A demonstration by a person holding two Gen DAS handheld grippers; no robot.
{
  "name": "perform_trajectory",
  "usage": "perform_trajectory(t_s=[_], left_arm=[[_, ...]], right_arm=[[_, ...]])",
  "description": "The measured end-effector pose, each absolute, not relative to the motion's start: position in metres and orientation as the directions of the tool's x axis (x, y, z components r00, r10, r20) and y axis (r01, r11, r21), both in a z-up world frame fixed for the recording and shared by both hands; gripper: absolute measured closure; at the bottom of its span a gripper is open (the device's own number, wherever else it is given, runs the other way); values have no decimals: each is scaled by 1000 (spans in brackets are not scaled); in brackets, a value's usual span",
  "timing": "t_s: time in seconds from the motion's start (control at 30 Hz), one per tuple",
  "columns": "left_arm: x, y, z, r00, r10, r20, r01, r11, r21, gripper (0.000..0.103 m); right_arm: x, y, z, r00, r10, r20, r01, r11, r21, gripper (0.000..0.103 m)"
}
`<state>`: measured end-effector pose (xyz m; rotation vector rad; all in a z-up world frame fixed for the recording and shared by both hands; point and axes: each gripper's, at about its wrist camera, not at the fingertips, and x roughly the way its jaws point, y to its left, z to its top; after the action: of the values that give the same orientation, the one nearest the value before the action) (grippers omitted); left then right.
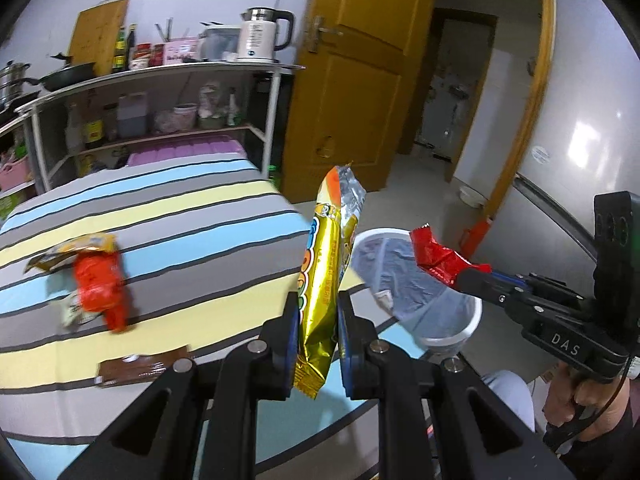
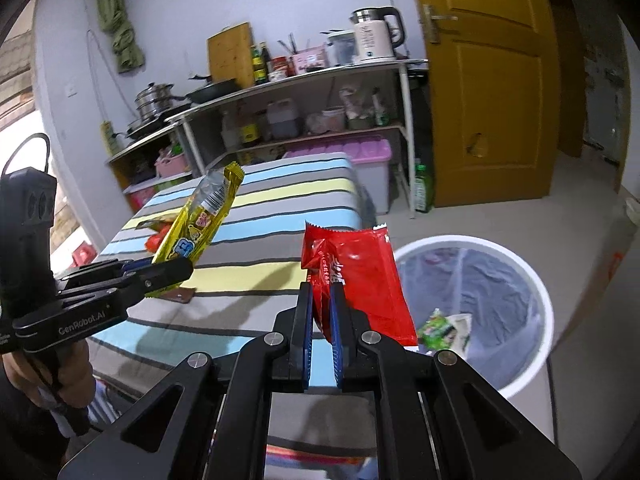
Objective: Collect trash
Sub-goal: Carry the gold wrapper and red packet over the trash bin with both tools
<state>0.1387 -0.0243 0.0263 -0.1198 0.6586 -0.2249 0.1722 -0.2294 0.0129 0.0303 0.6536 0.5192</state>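
Crinkled gold wrapper (image 1: 324, 280), silver-lined

The left wrist view was taken along its gripper's fingers, angled down over the striped table (image 1: 168, 216) toward the open door (image 1: 360, 80). The right wrist view was set likewise, close above the white bin (image 2: 536, 288). Shared by both were the table, shelf rack (image 1: 160, 76), kettle (image 2: 376, 34) and bin; each gripper was seen in the other's view.
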Motion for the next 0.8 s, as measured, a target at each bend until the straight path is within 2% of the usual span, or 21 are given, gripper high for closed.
perform_trajectory(t_s=[0.8], left_arm=[[210, -111, 5, 688, -367, -626, 302, 929, -213, 85]], right_arm=[[206, -307, -10, 716, 360, -598, -287, 933, 218, 95]])
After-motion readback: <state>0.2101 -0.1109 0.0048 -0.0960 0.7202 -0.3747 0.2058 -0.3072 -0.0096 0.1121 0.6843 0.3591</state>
